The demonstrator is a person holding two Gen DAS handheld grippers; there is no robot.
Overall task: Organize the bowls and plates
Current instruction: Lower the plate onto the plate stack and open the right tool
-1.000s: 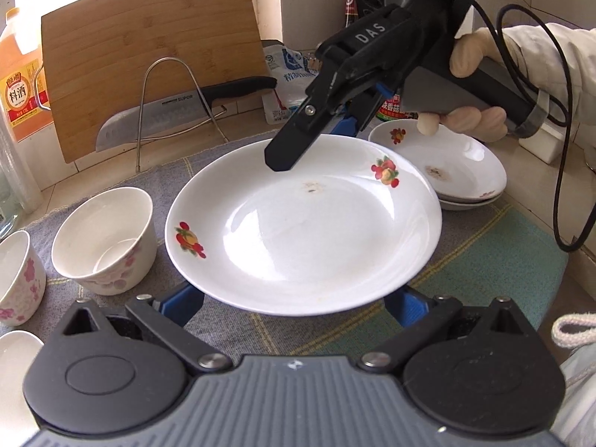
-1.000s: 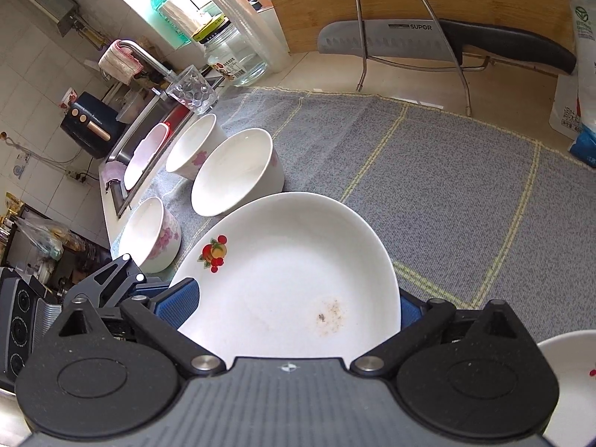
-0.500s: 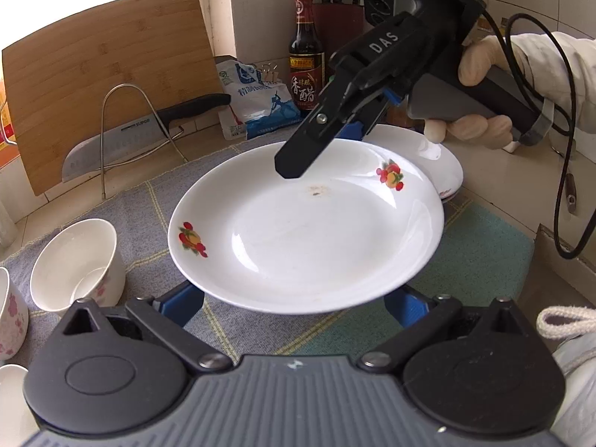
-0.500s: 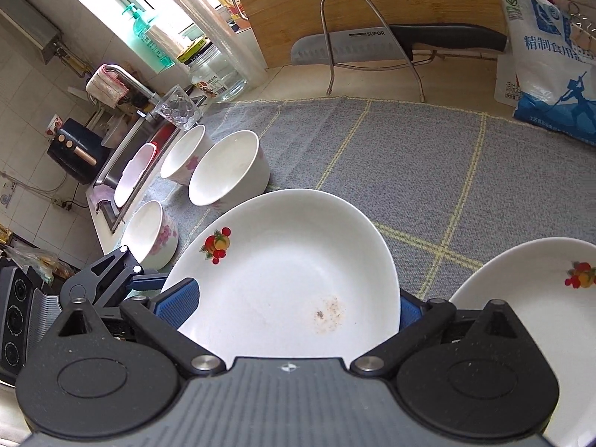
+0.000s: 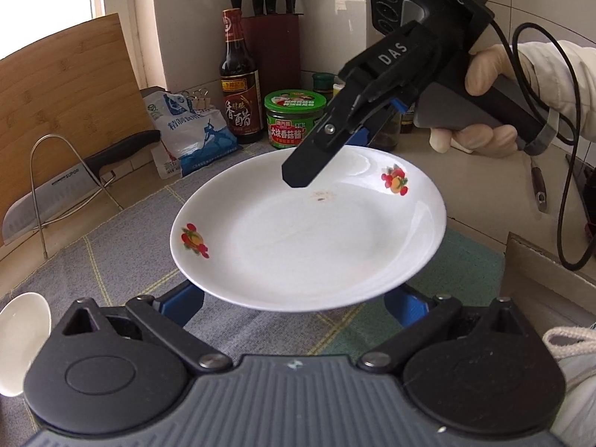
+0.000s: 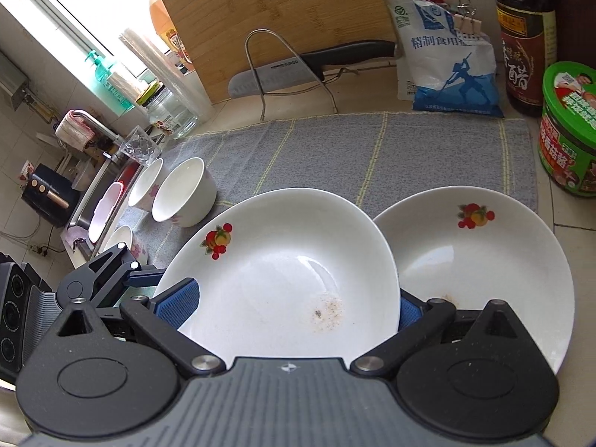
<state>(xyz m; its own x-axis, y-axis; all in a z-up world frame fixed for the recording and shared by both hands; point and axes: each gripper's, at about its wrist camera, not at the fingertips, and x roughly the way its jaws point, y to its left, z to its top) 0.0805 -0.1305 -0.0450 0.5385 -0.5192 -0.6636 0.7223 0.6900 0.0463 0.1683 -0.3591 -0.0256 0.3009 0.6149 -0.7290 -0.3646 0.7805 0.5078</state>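
A white plate with fruit decals [image 5: 309, 238] hangs above the grey mat, held from two sides. My left gripper [image 5: 294, 305] spans its near rim with both blue pads under it. My right gripper [image 5: 335, 141] grips the far rim; in the right wrist view the same plate [image 6: 283, 279] sits between its pads [image 6: 175, 305]. A second matching plate [image 6: 480, 260] lies on the counter just right of it. Several white bowls [image 6: 184, 195] stand at the mat's left end.
A grey mat [image 6: 335, 156] covers the counter. Behind it stand a wire rack with a knife [image 6: 309, 67], a bamboo board [image 6: 275, 11], a salt bag [image 6: 447, 63], a vinegar bottle [image 5: 238, 85] and a green jar [image 5: 294, 119]. The sink [image 6: 100, 193] lies left.
Both grippers carried the plate rightward along the mat, away from the bowls. The second plate now lies right beside it in the right wrist view.
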